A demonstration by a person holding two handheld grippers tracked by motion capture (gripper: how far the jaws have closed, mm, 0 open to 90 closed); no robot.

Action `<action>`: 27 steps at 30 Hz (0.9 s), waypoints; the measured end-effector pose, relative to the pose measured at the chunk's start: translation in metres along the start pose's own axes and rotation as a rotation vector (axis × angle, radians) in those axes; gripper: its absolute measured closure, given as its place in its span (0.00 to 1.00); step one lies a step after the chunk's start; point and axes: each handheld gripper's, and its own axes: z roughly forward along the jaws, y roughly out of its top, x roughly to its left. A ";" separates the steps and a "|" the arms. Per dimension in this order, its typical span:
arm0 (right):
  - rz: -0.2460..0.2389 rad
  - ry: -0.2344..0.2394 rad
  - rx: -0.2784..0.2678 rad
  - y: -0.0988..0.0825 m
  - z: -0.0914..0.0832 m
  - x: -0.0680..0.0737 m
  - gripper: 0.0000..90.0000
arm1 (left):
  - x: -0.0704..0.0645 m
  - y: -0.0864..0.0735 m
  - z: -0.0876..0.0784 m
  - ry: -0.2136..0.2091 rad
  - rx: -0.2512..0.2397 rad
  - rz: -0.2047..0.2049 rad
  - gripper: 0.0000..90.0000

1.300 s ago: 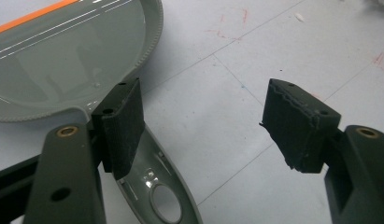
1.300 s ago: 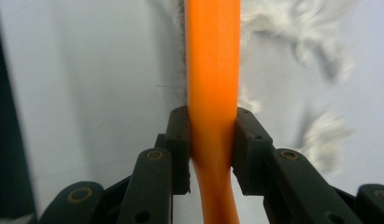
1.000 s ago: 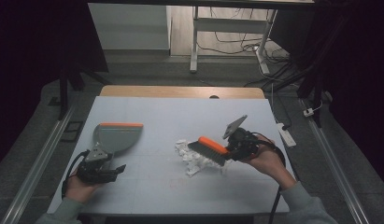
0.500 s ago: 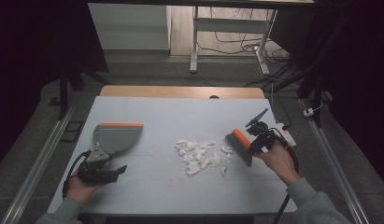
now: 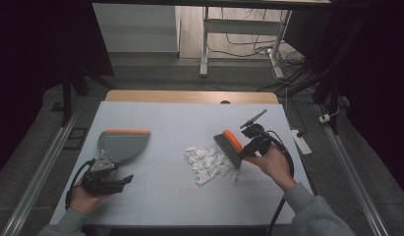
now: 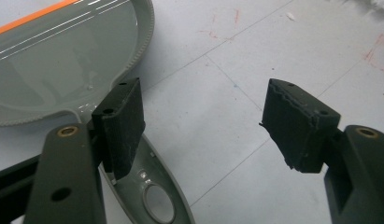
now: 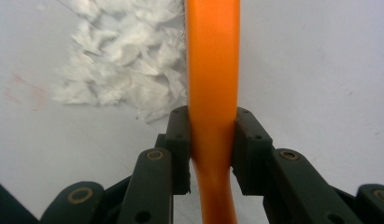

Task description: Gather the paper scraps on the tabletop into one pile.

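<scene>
Two grippers are at work: the right gripper [image 5: 245, 151] is clenched on the orange handle of a brush [image 5: 231, 147], whose long axis runs straight ahead of its jaws, bristle edge down against the near side of the white paper scraps [image 5: 207, 162]. The left gripper [image 5: 122, 179] stands released, jaws wide apart with only table [image 5: 189, 118] between them, the grey dustpan [image 5: 122, 143] lying just beyond, its handle end under one jaw, its orange-edged mouth pointing away

Left gripper [image 5: 122, 180]: jaws spread wide, nothing between, resting low near table's [image 5: 155, 206] left front edge.
Right gripper [image 5: 243, 153]: jaws clamped, raised above table's right half.
</scene>
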 end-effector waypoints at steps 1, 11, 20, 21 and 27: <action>-0.007 -0.008 -0.015 -0.001 -0.005 -0.001 0.78 | 0.000 0.000 0.000 0.000 0.001 0.001 0.34; 0.009 -0.021 -0.066 -0.044 -0.038 -0.017 0.78 | -0.001 0.001 0.001 0.003 0.002 0.002 0.34; -0.350 0.071 0.048 -0.073 -0.021 0.013 0.78 | -0.002 0.002 0.002 0.003 0.008 0.005 0.34; -0.410 0.082 0.065 -0.072 -0.019 0.019 0.78 | -0.003 0.002 0.002 0.002 0.008 0.006 0.34; -0.695 0.037 0.131 -0.053 0.003 0.038 0.78 | -0.004 0.002 0.002 0.005 0.011 0.009 0.34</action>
